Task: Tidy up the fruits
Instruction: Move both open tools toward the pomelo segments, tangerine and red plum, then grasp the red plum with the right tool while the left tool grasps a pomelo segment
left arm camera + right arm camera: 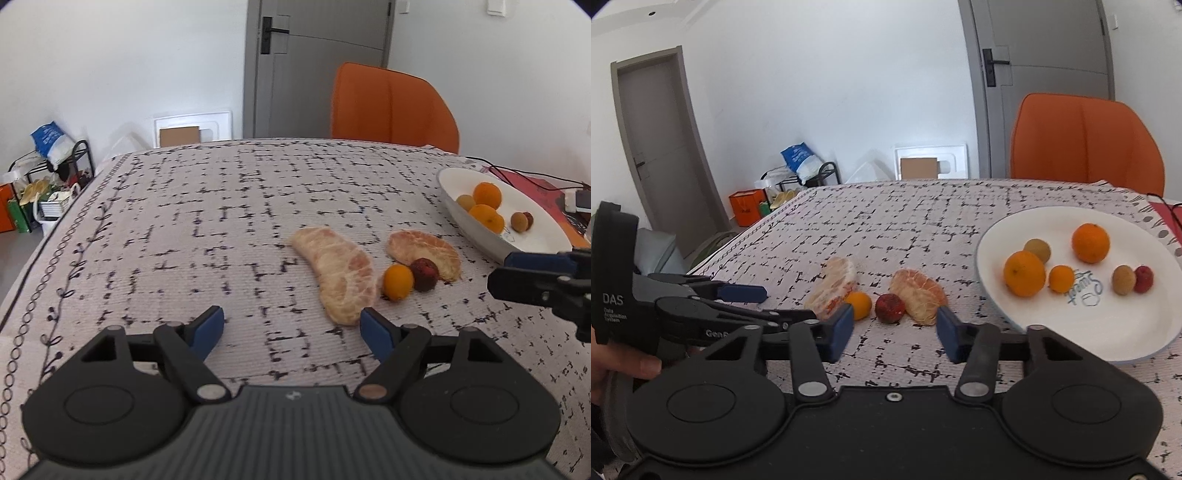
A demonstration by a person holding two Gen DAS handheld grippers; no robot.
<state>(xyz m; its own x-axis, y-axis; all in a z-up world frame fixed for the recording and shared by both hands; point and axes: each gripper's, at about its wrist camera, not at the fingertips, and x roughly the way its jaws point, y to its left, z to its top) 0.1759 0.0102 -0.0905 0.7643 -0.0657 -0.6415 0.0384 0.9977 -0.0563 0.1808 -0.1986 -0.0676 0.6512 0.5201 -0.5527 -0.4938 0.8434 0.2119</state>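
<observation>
Both grippers were spread wide and held nothing. In the left view, the left gripper (291,325) sat low centre, its right finger just beside the long segment (338,275), which curved from upper left to lower right. Right of it lay a kumquat (398,282), a red fruit (424,274), a second segment (424,253) and, upper right, the plate (532,236). Best straddle the segment across its narrow width and squeeze gently; the flesh looked soft. The right gripper (894,328) faced the red fruit.

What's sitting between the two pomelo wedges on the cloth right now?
A small orange and a dark red fruit lie side by side between the left pomelo wedge and the right pomelo wedge. The right wrist view shows it best.
</observation>
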